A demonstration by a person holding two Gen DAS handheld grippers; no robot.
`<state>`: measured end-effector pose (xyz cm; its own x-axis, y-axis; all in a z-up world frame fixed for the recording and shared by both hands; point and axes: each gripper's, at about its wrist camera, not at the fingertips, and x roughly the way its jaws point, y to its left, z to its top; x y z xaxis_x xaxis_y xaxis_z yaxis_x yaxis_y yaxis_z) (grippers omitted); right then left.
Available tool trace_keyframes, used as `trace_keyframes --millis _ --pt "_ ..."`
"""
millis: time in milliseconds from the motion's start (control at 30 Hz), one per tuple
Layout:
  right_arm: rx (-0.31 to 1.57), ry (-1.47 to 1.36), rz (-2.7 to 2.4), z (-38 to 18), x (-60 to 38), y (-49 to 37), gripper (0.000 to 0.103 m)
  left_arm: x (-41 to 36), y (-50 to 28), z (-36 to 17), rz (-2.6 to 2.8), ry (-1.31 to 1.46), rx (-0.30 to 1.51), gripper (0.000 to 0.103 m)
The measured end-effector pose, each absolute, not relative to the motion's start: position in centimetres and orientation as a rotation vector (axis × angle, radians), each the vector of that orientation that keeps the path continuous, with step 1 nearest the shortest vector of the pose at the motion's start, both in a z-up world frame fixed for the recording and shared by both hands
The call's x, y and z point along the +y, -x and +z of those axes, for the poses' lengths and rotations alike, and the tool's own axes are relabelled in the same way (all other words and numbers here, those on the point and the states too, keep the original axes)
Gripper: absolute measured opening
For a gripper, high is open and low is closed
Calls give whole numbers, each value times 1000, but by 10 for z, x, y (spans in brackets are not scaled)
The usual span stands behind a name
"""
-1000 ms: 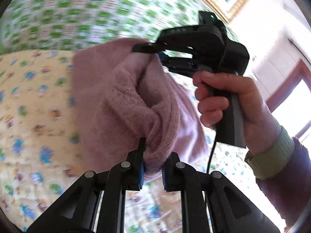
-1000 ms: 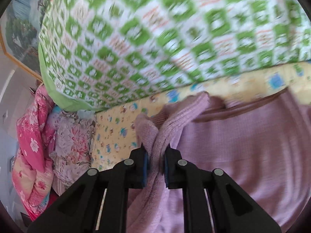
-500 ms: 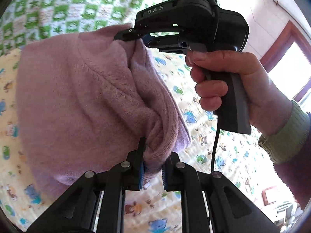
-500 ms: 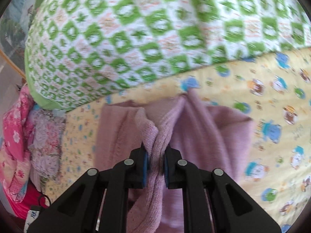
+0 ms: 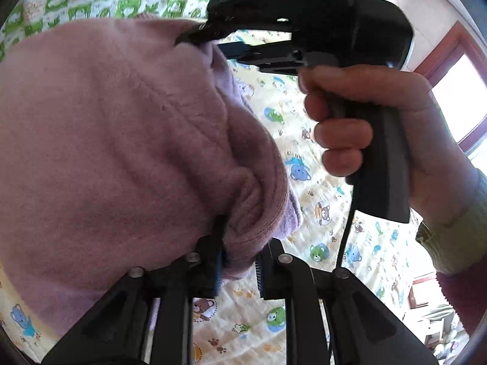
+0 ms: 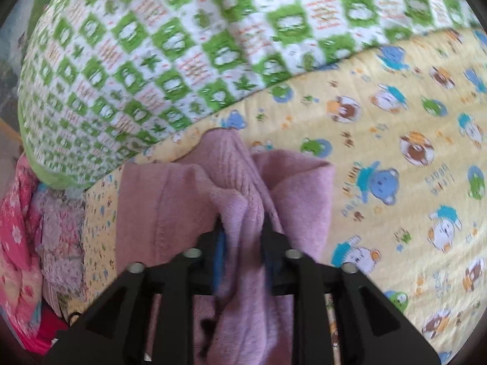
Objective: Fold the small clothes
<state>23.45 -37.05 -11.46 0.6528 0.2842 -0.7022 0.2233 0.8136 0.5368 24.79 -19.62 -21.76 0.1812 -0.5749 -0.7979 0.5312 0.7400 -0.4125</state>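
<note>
**Pink knit pinched at both ends, over the bed**

Left wrist view, L to R: the pink garment (image 5: 115,140) fills most of the frame, bunched w/ a thick hem roll. My left tongs (image 5: 240,258) are clamped on that roll; fabric is squeezed between the pads. Further right, my right hand (image 5: 377,140) holds the other rig, whose tips bite the garment's upper edge. Under it all is the yellow cartoon-bear bed sheet (image 5: 322,188).

Right wrist view, L to R: a pink floral pile (image 6: 21,237) at the edge, then the green-check quilt (image 6: 170,48), then the right tongs (image 6: 242,243) closed on a ribbed fold of the same garment, which drapes down to the sheet.

Handling, my read: light, soft, fleecy, no stiffness, so it sags and bunches and layers can creep apart. Not fragile. Best grip is at hems/seams, where it's thickest.

Writing: sheet print has small text, mirrored/blurred; looks like "LITTLE BEARS" but not sure. Embossed letters on the right rig's body, unreadable here.
</note>
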Motion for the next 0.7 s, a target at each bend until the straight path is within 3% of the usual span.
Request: trace_keyframes --millis 100,333,700 --pt "853 -637 -21 -105 -377 -222 44 -195 -248 -217 -788 58 1154 24" --pt "786 -655 -13 -79 -369 -189 45 -188 -230 -198 -827 75 1146 43" --pt "845 -668 72 -97 -325 -185 52 -72 -245 -201 -514 250 1135 57"
